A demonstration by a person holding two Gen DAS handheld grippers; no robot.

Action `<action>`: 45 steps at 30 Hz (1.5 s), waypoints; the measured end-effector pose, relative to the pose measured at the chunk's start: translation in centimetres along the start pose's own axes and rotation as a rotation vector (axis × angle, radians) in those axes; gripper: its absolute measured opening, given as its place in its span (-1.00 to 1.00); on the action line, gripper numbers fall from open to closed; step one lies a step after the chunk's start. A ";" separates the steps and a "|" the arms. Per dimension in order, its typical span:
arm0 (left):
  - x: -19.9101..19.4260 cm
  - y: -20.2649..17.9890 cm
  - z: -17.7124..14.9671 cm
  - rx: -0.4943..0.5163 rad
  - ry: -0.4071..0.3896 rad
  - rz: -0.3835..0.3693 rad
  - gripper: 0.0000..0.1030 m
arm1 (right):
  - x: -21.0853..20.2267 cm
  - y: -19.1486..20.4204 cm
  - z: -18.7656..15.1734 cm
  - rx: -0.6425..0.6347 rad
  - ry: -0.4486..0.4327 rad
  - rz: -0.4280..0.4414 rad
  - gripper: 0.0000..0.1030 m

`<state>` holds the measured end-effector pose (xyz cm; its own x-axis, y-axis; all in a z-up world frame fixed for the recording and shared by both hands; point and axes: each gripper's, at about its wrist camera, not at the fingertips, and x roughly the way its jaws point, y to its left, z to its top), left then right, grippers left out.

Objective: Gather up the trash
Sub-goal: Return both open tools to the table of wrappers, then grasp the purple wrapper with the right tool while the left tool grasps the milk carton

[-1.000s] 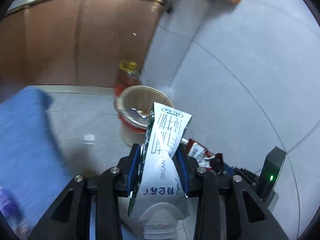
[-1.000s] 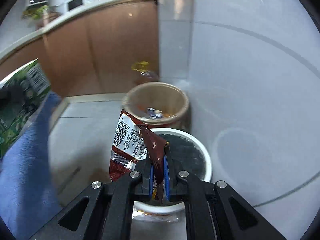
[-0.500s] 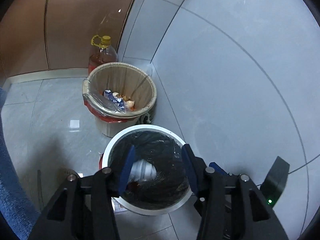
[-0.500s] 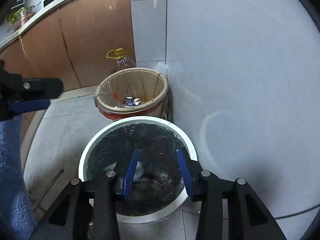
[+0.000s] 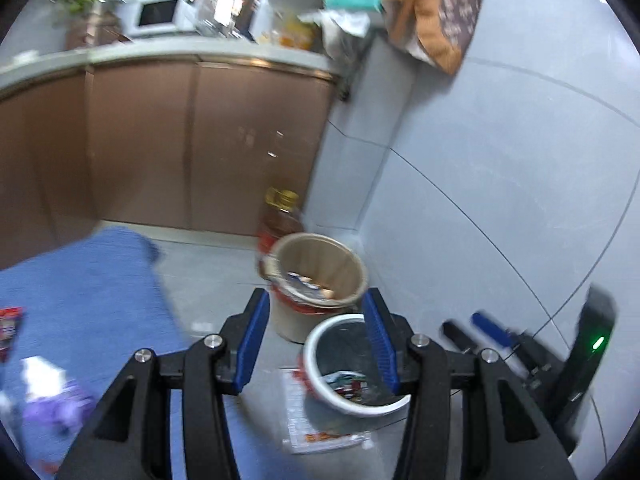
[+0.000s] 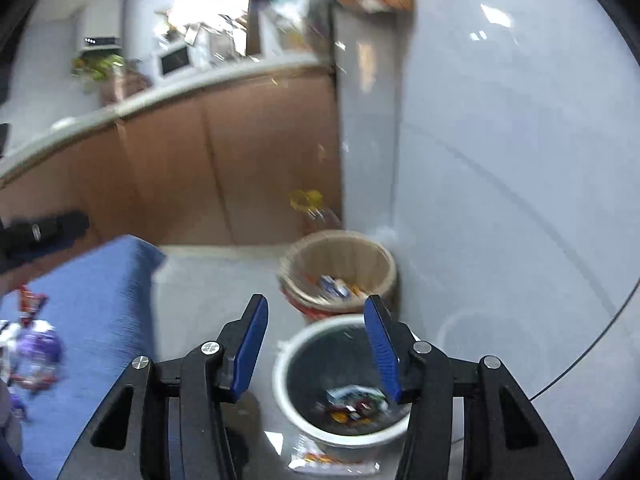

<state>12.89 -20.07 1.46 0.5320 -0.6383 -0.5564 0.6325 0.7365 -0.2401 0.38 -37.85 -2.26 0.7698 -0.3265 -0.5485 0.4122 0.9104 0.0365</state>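
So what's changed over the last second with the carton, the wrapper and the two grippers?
The left gripper and right gripper let the carton and wrapper go into the white bin, and both have pulled back, open and empty. The tan bin and oil bottle stayed put.

the oil bottle (image 5: 280,220) stands half hidden behind the tan bin (image 5: 320,276), both motion-blurred.

White bin (image 6: 288,376) mouth unobstructed, beige bin (image 6: 384,264) just behind, wall (image 6: 500,200) right.

Both grippers: black frames, blue fingers (image 5: 251,345), silver screws (image 6: 210,347).
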 end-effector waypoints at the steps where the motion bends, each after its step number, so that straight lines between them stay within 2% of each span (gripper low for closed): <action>1: -1.4 0.6 -0.2 0.002 -0.008 0.021 -0.08 | -0.9 0.9 0.4 -0.008 -0.017 0.017 -0.04; 3: -4.9 2.1 -0.8 0.006 -0.035 0.077 0.01 | -3.1 2.9 1.2 -0.028 -0.056 0.069 -0.03; 10: -16.8 8.8 -4.3 -0.033 -0.114 0.252 0.03 | -7.8 8.9 2.7 -0.120 -0.122 0.241 -0.01; 16: -23.6 15.2 -7.6 -0.122 -0.146 0.375 0.03 | -9.9 13.3 3.1 -0.183 -0.146 0.338 -0.01; 20: -25.8 19.6 -9.8 -0.175 -0.143 0.466 0.03 | -9.2 15.2 3.0 -0.213 -0.120 0.385 -0.01; 25: -26.6 25.0 -12.1 -0.245 -0.098 0.531 0.03 | -6.9 17.8 2.2 -0.244 -0.052 0.450 -0.01; 29: -25.1 28.9 -13.9 -0.285 -0.008 0.555 0.03 | -4.0 20.1 0.8 -0.267 0.027 0.503 -0.01; 34: -21.9 32.2 -15.7 -0.313 0.103 0.551 0.03 | -0.7 22.6 -0.8 -0.301 0.109 0.557 -0.01; 45: -16.0 36.9 -14.7 -0.331 0.259 0.490 0.01 | 6.2 27.5 -3.4 -0.371 0.285 0.676 0.13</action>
<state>19.44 20.68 -10.17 0.5361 -0.1662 -0.8276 0.1216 0.9854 -0.1192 14.85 -14.01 -7.50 0.6199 0.3541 -0.7002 -0.3227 0.9285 0.1838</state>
